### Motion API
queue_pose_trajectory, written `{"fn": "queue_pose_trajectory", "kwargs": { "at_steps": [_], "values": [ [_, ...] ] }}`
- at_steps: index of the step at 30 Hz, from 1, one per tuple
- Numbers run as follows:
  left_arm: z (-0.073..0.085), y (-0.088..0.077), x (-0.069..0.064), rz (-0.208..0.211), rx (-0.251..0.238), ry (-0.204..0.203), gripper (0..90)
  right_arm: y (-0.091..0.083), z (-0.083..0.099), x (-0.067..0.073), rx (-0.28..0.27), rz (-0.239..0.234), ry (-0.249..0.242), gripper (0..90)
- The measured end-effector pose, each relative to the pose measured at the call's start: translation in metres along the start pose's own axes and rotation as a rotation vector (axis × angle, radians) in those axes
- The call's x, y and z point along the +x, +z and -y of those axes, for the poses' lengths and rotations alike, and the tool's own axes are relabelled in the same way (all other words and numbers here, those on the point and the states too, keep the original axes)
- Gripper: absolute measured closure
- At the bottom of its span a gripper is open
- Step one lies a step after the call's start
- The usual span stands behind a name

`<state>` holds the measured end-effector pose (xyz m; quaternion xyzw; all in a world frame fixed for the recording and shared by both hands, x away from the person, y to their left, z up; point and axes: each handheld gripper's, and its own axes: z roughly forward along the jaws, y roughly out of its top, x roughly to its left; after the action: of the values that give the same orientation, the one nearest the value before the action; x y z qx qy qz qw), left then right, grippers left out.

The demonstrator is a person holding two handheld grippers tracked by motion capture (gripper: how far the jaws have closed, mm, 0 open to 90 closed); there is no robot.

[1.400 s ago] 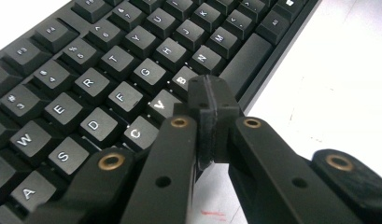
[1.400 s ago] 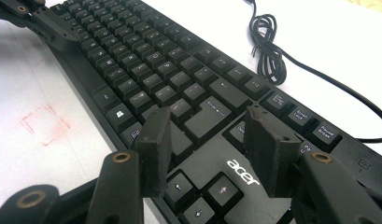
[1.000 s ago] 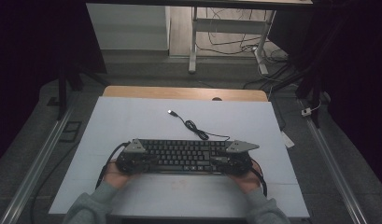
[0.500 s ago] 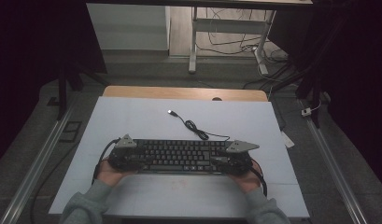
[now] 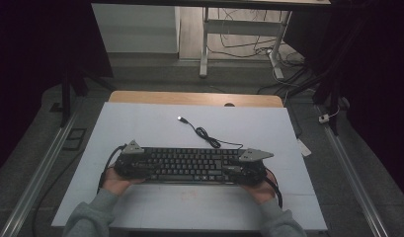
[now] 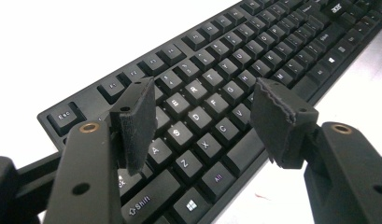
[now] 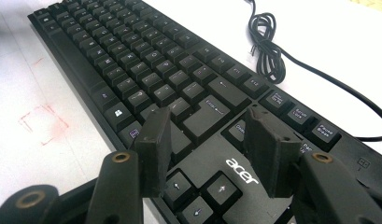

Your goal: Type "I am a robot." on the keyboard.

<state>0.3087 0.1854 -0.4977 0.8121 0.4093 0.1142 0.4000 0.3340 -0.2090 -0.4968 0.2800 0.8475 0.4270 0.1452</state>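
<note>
A black Acer keyboard (image 5: 189,165) lies across the white board, near its front edge. Its cable (image 5: 204,133) curls away to a loose USB plug (image 5: 180,118). My left gripper (image 5: 142,167) is at the keyboard's left end; in the left gripper view (image 6: 205,107) its jaws have just been opening and stand apart over the letter keys (image 6: 216,79), pressing on nothing. My right gripper (image 5: 239,170) is at the right end. In the right gripper view (image 7: 208,130) its pads stand apart above the logo and arrow keys of the keyboard (image 7: 132,60), clear of them.
The white board (image 5: 140,123) lies on a wooden table whose far edge (image 5: 189,98) shows beyond it. A faint red square mark (image 7: 41,123) is on the board in front of the keyboard. Metal rails (image 5: 36,182) run along both sides; desk legs and loose cables lie beyond.
The left gripper has shifted slightly to the left along the keyboard's end. The right gripper and the keyboard stay where they were.
</note>
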Motion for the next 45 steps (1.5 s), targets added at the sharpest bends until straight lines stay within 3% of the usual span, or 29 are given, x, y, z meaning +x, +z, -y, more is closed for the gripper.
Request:
{"fn": "queue_pose_trajectory", "kwargs": {
  "at_steps": [19,28,38,45],
  "values": [
    [-0.013,0.019,0.003,-0.008,0.016,0.019,45.5,0.001,0.000,0.001,0.005,-0.001,0.004,51.7],
    [-0.016,0.027,0.002,0.008,0.019,0.046,60.2,0.001,0.001,0.001,0.006,0.001,0.005,51.7],
    [-0.017,0.040,0.004,0.014,0.053,0.048,88.3,0.002,0.001,0.001,0.013,0.005,-0.002,51.7],
    [-0.017,0.048,0.004,0.006,0.089,0.067,89.0,0.002,0.001,0.001,0.015,0.007,-0.004,51.6]
  ]
}}
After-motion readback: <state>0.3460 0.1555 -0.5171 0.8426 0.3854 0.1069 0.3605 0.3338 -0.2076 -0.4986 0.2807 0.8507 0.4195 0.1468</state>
